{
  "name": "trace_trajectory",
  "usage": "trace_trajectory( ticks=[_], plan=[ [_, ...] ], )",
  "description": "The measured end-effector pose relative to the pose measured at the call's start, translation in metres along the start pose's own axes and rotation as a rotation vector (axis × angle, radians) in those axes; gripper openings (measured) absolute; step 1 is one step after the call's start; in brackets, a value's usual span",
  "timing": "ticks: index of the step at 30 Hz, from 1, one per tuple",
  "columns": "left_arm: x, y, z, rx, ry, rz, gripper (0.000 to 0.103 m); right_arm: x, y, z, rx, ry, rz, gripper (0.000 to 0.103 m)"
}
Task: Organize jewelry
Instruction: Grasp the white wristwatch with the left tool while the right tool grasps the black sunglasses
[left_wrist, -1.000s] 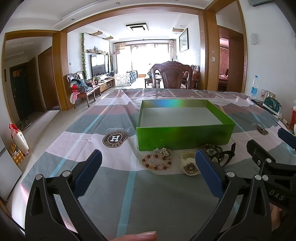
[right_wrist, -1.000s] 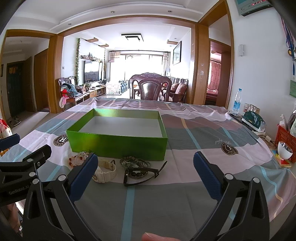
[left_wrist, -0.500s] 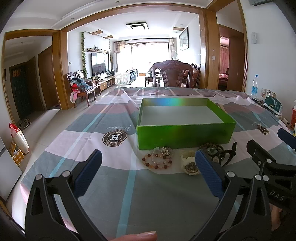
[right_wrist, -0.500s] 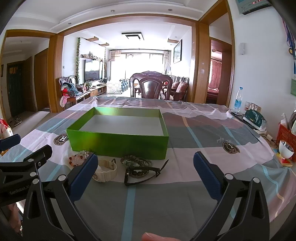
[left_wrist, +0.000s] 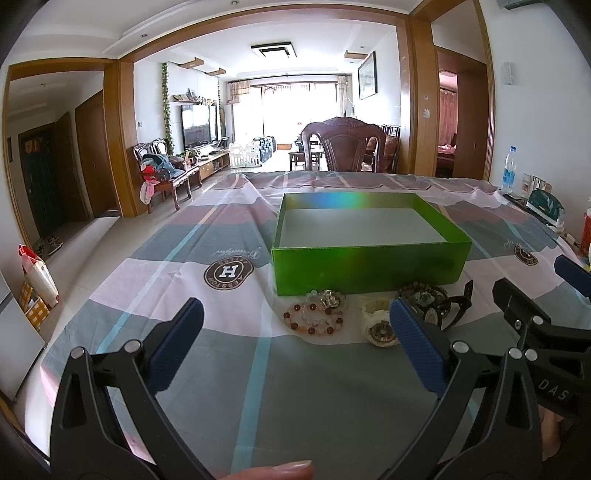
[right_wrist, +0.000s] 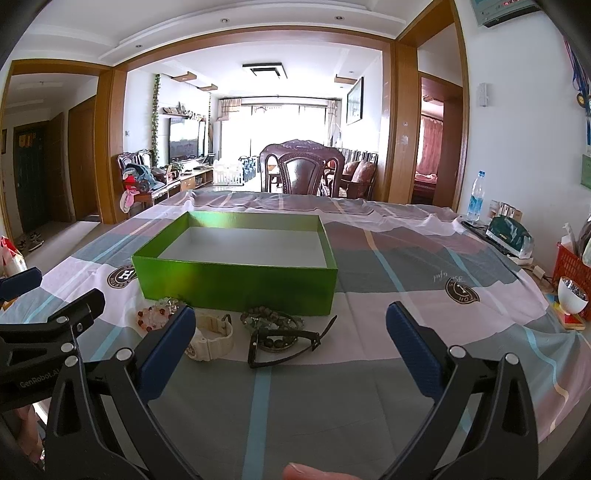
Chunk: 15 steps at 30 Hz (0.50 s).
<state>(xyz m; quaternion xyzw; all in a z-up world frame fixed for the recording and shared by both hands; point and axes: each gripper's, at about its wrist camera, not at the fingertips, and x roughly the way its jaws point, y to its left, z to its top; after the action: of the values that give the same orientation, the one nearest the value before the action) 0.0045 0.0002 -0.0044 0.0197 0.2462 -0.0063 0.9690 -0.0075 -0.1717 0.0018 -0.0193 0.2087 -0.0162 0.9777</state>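
Observation:
An open green box (left_wrist: 369, 269) (right_wrist: 236, 282) with a white floor stands on the checked tablecloth; nothing shows inside it. In front of it lie a red and clear bead bracelet (left_wrist: 314, 319) (right_wrist: 155, 314), a cream watch (left_wrist: 378, 326) (right_wrist: 212, 338), a dark bead bracelet (left_wrist: 424, 295) (right_wrist: 271, 319) and a black-strapped watch (left_wrist: 460, 304) (right_wrist: 288, 339). My left gripper (left_wrist: 295, 347) is open and empty, just short of the jewelry. My right gripper (right_wrist: 290, 347) is open and empty, its left finger in front of the cream watch.
A wooden chair (right_wrist: 303, 168) stands behind the table's far edge. At the right edge are a water bottle (right_wrist: 477, 197), a dark green pouch (right_wrist: 509, 236), a red basket (right_wrist: 570, 267) and a white cup (right_wrist: 571, 299). The floor drops off to the left.
Both grippers have crept slightly forward toward the jewelry. Both remain open; nothing on the table has moved.

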Motion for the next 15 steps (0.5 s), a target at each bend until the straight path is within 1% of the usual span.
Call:
trace_trajectory(
  ticks=[2,4,6,8,9,11,12,13,14,15],
  plan=[
    [0.009,0.000,-0.001,0.004,0.040,0.007,0.100,0.007,-0.001,-0.001,-0.004,0.028,0.015,0.100],
    [0.021,0.003,-0.001,0.005,0.099,0.015,0.100,0.020,-0.005,0.000,-0.006,0.092,0.019,0.100],
    [0.039,0.005,0.000,-0.001,0.192,0.014,0.100,0.036,-0.011,0.002,-0.001,0.174,0.056,0.100],
    [0.058,0.009,0.000,-0.017,0.299,-0.020,0.100,0.056,-0.018,0.002,0.030,0.269,0.112,0.100],
    [0.065,0.011,-0.001,-0.021,0.330,-0.031,0.100,0.063,-0.021,0.001,0.043,0.303,0.127,0.099],
    [0.079,0.010,-0.003,-0.008,0.378,-0.022,0.100,0.077,-0.022,0.000,0.041,0.355,0.138,0.093],
    [0.085,0.010,-0.003,0.003,0.403,-0.025,0.100,0.083,-0.020,-0.001,0.025,0.384,0.131,0.086],
    [0.089,0.009,-0.003,0.005,0.421,-0.038,0.098,0.089,-0.019,-0.002,0.015,0.404,0.128,0.079],
    [0.091,0.007,-0.003,0.002,0.435,-0.053,0.096,0.094,-0.018,-0.002,0.013,0.426,0.132,0.077],
    [0.093,0.005,-0.001,0.000,0.445,-0.067,0.095,0.099,-0.018,-0.003,0.024,0.452,0.153,0.072]
  ],
)
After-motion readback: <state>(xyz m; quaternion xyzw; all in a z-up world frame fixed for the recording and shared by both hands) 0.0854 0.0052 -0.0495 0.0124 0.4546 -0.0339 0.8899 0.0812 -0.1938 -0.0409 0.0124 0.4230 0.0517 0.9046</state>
